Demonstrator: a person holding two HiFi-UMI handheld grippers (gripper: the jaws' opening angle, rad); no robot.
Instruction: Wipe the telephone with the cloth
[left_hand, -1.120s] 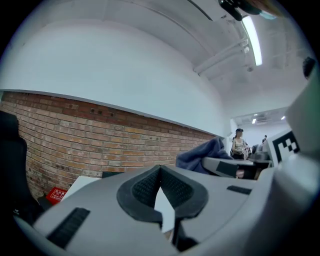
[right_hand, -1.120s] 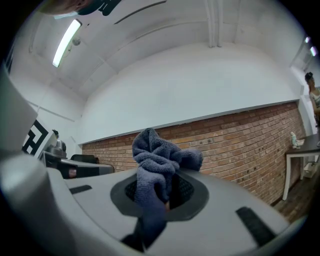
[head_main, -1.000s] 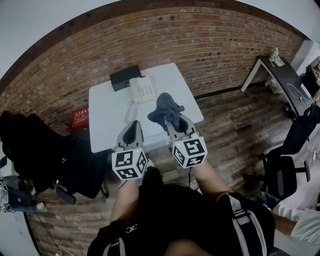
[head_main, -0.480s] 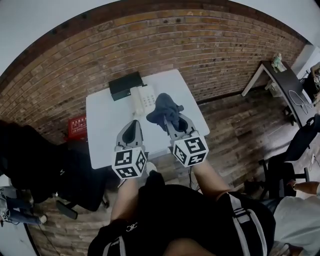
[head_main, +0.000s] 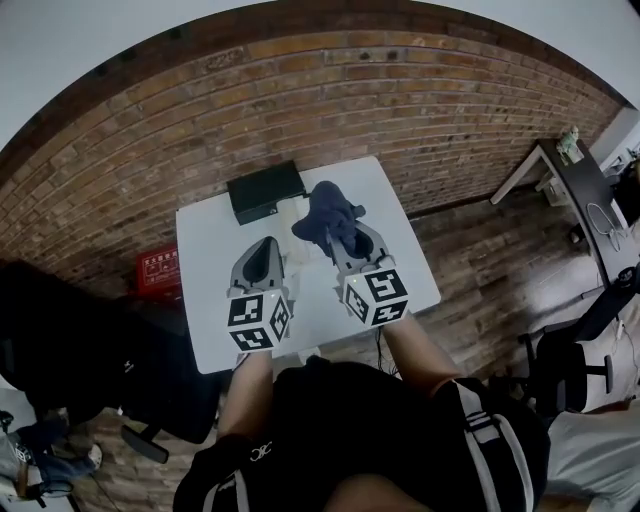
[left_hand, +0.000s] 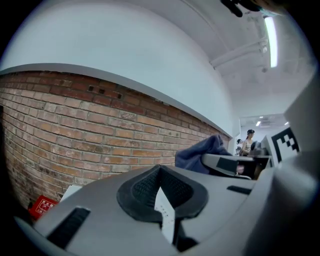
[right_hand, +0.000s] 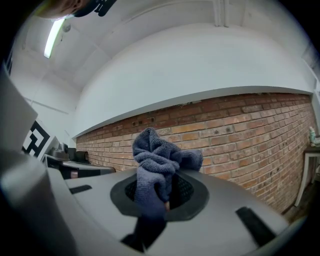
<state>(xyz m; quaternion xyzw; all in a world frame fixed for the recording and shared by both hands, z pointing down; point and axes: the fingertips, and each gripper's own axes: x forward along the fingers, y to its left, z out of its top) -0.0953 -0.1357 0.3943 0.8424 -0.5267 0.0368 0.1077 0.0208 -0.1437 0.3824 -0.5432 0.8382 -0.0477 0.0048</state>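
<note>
Telephone (head_main: 296, 218), white on the white table (head_main: 205, 270), sits just on the person's side of the black box (head_main: 265, 190) and is mostly hidden behind the tongs. The right gripper (head_main: 336, 240) is clamped on the bunched blue cloth (head_main: 327, 212), which seems to hang above the set beside that box, not yet on it. The left gripper (head_main: 264, 245) has its jaws drawn to a narrow slit with nothing in them. To wipe well, I judge the cloth should come down low enough that its loose folds, not the jaw tips, meet the keys. Short strokes toward the black box would suit, and the left tips could steady the light base against sliding.
</note>
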